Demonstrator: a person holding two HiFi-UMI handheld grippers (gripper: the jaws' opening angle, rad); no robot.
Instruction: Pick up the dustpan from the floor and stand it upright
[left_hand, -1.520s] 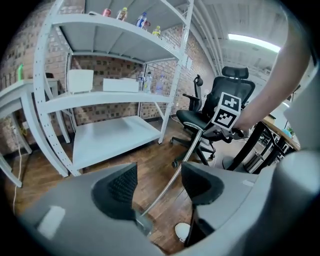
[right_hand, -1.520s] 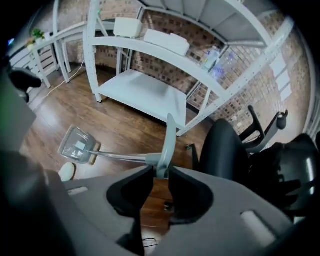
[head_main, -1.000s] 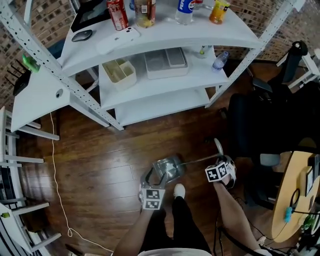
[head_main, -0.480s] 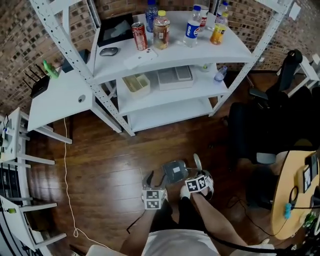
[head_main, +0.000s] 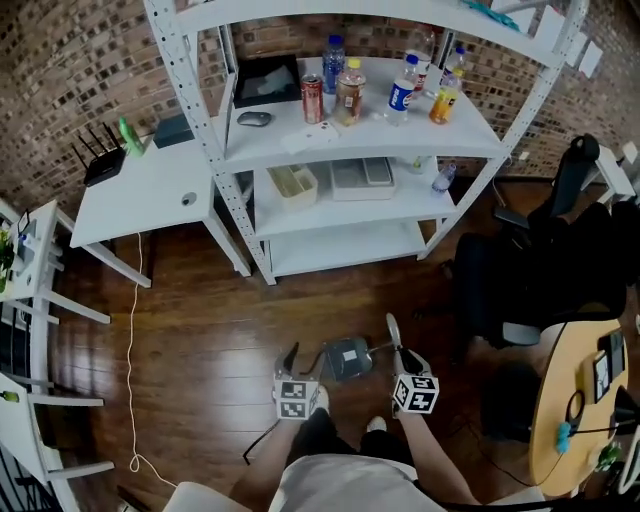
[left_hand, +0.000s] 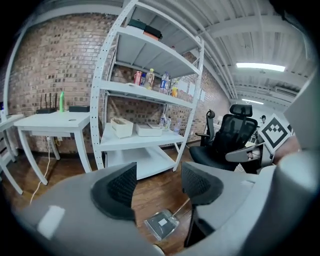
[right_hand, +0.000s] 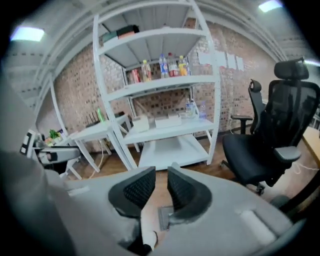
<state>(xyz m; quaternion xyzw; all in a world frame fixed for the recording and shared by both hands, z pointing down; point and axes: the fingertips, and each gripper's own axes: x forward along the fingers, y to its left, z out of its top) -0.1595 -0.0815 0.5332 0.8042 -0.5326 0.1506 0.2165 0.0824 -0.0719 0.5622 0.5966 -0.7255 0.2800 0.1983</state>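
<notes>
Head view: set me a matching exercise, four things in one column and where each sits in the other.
Things:
1. dustpan
2. red can
3. router
4. chair

Places:
A. on the white table
B. on the shelf with the bottles
C. right of the rack
D. just in front of the person

Pairs: 1-D, 2-B, 3-A, 4-C

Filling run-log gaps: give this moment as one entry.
left gripper: open, empty | right gripper: jaws closing on dustpan handle | dustpan: pan end low, near wood floor
</notes>
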